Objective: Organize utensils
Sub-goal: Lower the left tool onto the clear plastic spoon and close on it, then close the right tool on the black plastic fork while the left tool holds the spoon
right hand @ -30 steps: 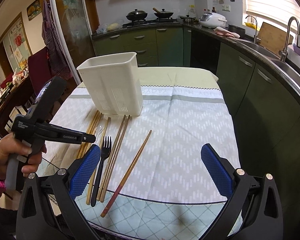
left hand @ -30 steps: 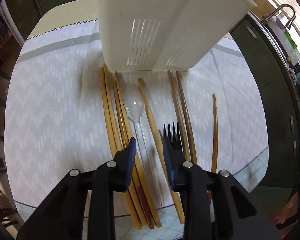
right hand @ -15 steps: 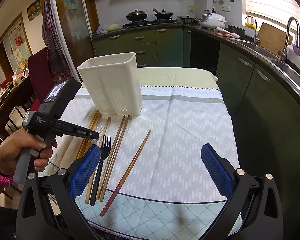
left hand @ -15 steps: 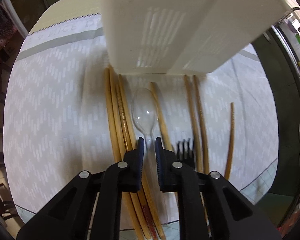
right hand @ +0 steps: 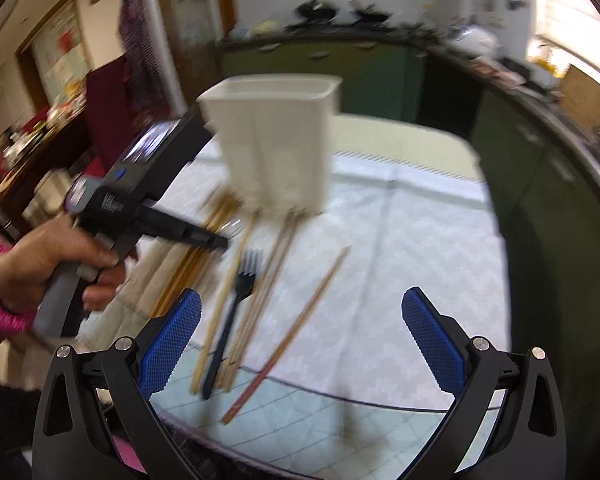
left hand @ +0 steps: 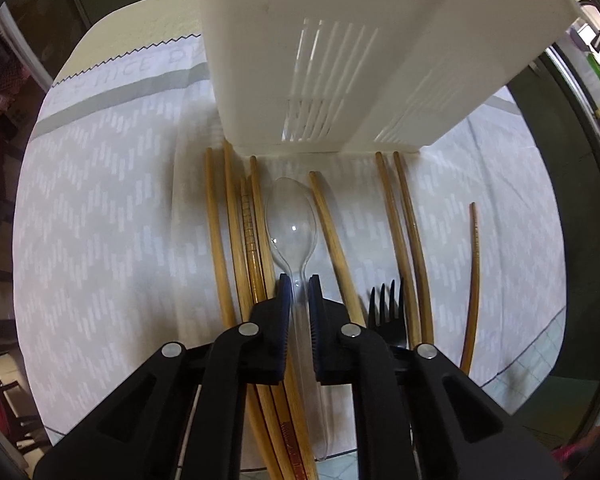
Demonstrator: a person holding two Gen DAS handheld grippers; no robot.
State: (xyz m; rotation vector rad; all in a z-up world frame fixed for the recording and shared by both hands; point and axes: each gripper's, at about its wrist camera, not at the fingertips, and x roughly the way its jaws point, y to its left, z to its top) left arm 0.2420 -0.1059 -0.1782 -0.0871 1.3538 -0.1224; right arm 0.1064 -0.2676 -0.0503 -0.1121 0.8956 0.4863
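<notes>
On the table's patterned cloth (left hand: 100,220), white slotted utensil holder (left hand: 340,60) stands behind a row of wooden chopsticks (left hand: 216,232) and a black fork (left hand: 386,312). Left gripper (left hand: 299,280) is clamped on the clear plastic spoon (left hand: 292,216), handle between pads, bowl ahead. Right gripper (right hand: 300,312) is wide open, empty.

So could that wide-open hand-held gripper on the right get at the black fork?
Probably yes: the right hand-held gripper stands open, and the black fork lies uncovered on the cloth, though chopsticks lie close alongside.
</notes>
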